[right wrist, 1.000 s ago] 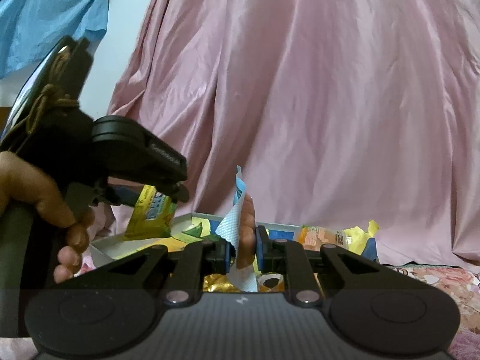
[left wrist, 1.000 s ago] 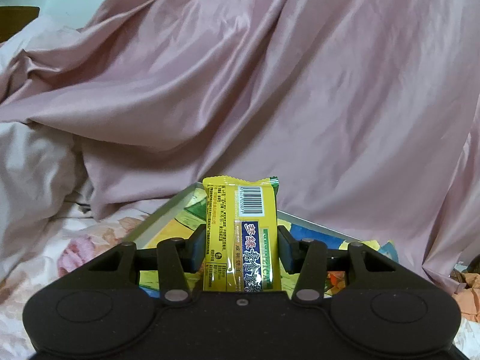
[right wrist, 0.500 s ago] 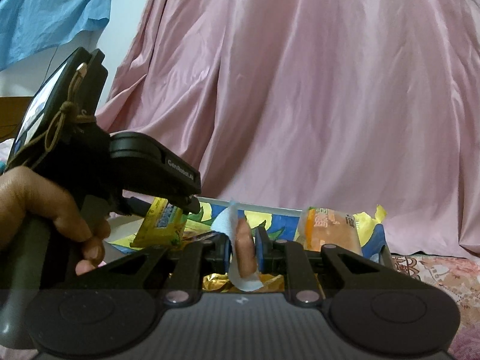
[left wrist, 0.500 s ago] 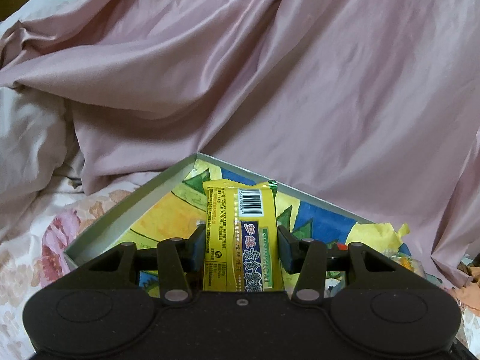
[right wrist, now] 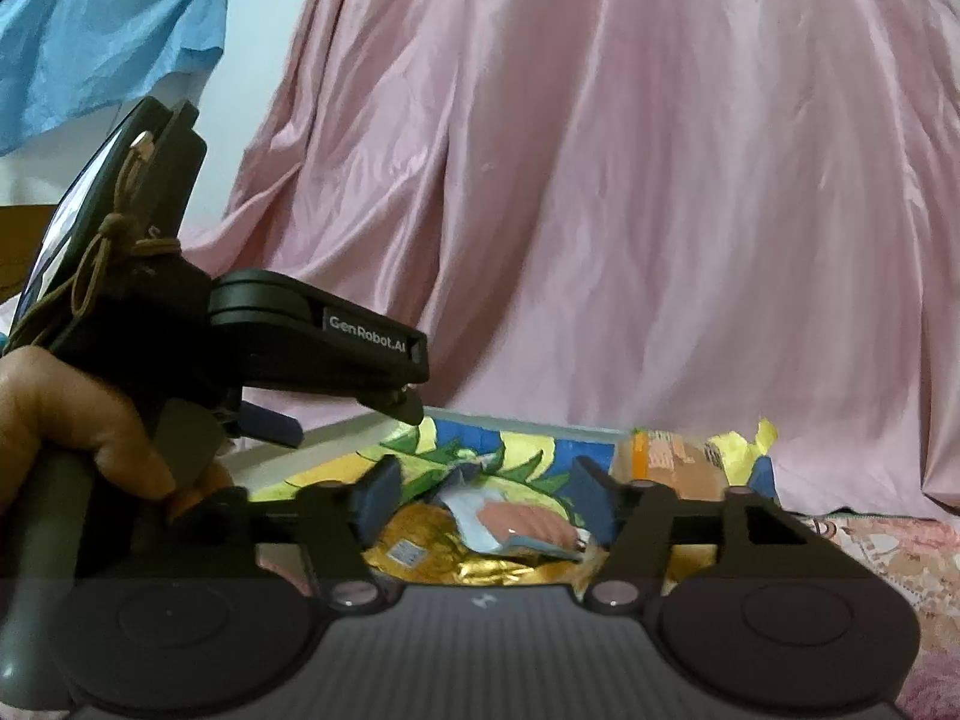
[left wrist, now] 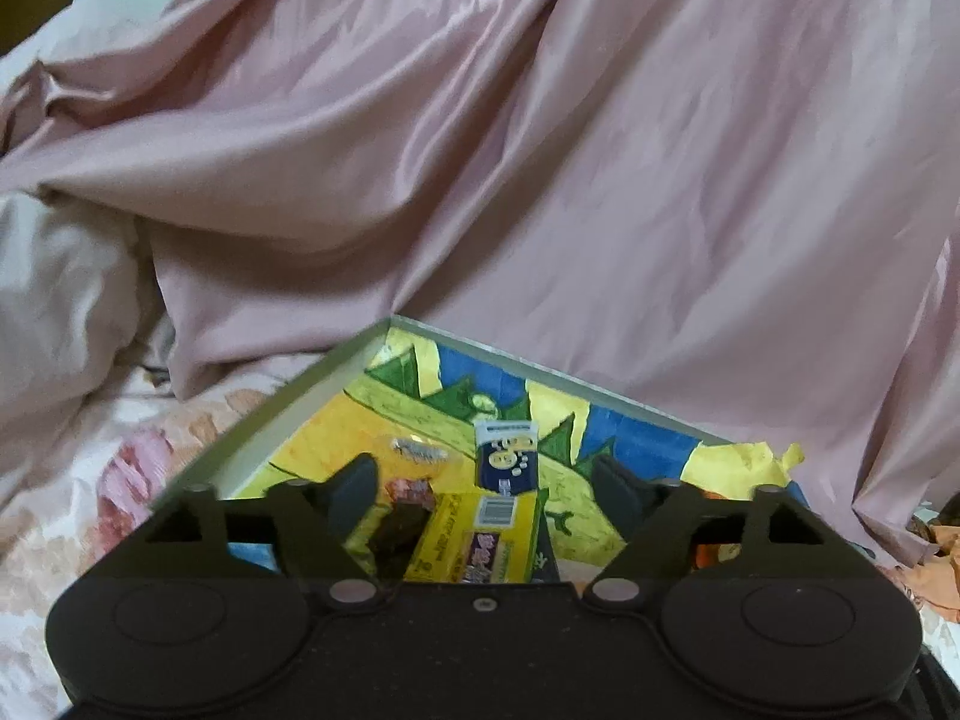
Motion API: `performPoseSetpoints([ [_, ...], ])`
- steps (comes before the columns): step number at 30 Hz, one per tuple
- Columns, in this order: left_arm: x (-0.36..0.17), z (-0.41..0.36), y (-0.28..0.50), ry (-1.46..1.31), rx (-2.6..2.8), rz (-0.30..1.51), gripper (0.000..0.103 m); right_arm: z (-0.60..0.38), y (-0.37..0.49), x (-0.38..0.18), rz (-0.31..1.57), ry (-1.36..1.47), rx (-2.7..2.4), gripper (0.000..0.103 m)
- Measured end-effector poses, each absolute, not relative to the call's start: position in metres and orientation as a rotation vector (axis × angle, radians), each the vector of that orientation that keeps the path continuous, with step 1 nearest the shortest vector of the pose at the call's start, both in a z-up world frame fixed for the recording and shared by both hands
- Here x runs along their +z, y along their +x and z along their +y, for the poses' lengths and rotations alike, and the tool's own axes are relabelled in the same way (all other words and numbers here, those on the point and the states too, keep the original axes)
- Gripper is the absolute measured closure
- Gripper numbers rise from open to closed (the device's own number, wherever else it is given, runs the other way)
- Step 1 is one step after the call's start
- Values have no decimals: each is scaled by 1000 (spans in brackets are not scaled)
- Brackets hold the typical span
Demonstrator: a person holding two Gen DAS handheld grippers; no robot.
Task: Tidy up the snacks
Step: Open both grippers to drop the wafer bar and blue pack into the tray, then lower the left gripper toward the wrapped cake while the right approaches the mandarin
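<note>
In the left wrist view my left gripper (left wrist: 483, 483) stands open over a shallow box (left wrist: 288, 405) with a colourful printed floor. The yellow snack bar (left wrist: 480, 534) lies loose in the box below the jaws, beside a dark wrapped snack (left wrist: 399, 534) and a blue-and-yellow packet (left wrist: 506, 456). In the right wrist view my right gripper (right wrist: 486, 495) is open too. A light blue sausage packet (right wrist: 513, 525) lies free between its fingers on a gold wrapper (right wrist: 420, 546). An orange packet (right wrist: 672, 462) stands at the box's far right.
Pink satin cloth (left wrist: 540, 150) is draped behind the box. A floral bedsheet (left wrist: 90, 480) lies around it. A person's hand (right wrist: 66, 420) holds the left gripper's handle at the left of the right wrist view. Blue cloth (right wrist: 102, 24) hangs at upper left.
Both grippers opened. The yellow bar dropped from the left one into the box; the sausage packet fell from the right one onto the gold wrapper.
</note>
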State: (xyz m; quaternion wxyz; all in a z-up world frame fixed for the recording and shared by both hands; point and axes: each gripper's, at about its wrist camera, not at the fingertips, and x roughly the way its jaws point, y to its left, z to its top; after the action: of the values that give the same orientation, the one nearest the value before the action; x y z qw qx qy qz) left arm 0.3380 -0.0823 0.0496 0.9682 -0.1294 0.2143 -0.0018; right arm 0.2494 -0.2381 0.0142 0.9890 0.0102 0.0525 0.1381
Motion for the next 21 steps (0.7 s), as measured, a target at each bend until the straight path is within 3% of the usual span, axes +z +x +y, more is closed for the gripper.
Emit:
performPoseSetpoints([
  [4,58,-74,324,-261,1,404,3,-237,241,19,79,25,280,11],
  [7,65,-65,313,-266,12,386,1,-237,233,21,58,20,266,1],
  [21,72,-20,233,-254,71,344,1,-244,173,37,-15,22,164,0],
])
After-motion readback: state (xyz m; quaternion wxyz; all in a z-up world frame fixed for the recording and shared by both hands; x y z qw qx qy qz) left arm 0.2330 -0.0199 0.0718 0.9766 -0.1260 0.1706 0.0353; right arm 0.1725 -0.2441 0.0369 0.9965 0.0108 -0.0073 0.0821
